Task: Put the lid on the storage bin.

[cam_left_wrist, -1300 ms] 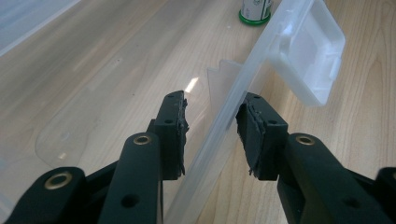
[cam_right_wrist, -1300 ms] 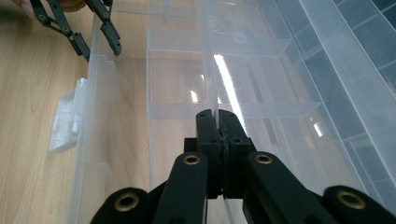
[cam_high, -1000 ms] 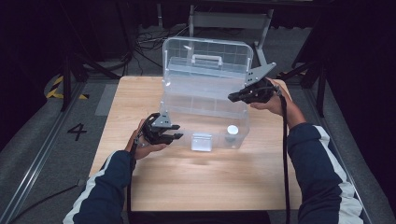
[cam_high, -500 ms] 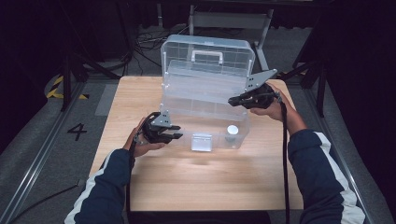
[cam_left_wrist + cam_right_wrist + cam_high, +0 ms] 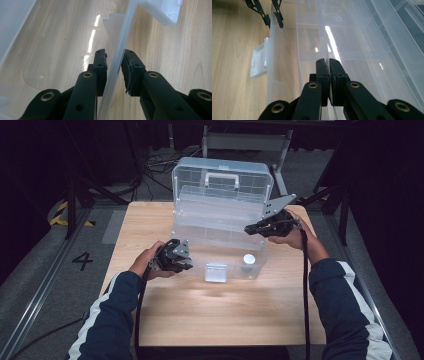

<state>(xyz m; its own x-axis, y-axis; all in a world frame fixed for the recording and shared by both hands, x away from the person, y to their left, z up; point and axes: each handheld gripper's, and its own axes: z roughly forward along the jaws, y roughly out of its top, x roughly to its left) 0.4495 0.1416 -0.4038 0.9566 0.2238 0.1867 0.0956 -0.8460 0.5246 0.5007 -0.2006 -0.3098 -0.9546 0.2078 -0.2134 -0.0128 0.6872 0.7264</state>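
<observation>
A clear plastic toolbox (image 5: 186, 231) stands open on the wooden table, its lid (image 5: 222, 190) raised at the back. My left gripper (image 5: 183, 263) is at the box's front left corner. Its jaws straddle the front wall (image 5: 115, 62) and have just been closing; a thin gap still shows at the right pad (image 5: 126, 67). My right gripper (image 5: 251, 229) is at the box's right end, shut on the thin upper edge of the clear inner tray (image 5: 327, 53). The left gripper (image 5: 272, 18) also appears far off in the right gripper view, astride the same front wall.
A white latch (image 5: 216, 271) hangs on the front wall, and is seen from the side as a latch (image 5: 258, 62) in the right gripper view. A small white-capped item (image 5: 248, 260) sits inside at the front right. Bare wood (image 5: 225, 315) lies in front of the box. Dark floor and stands surround the table.
The left jaws have drawn closer together around the box's front wall. Both hands have stayed almost in place, and the right gripper keeps its hold on the tray edge.
</observation>
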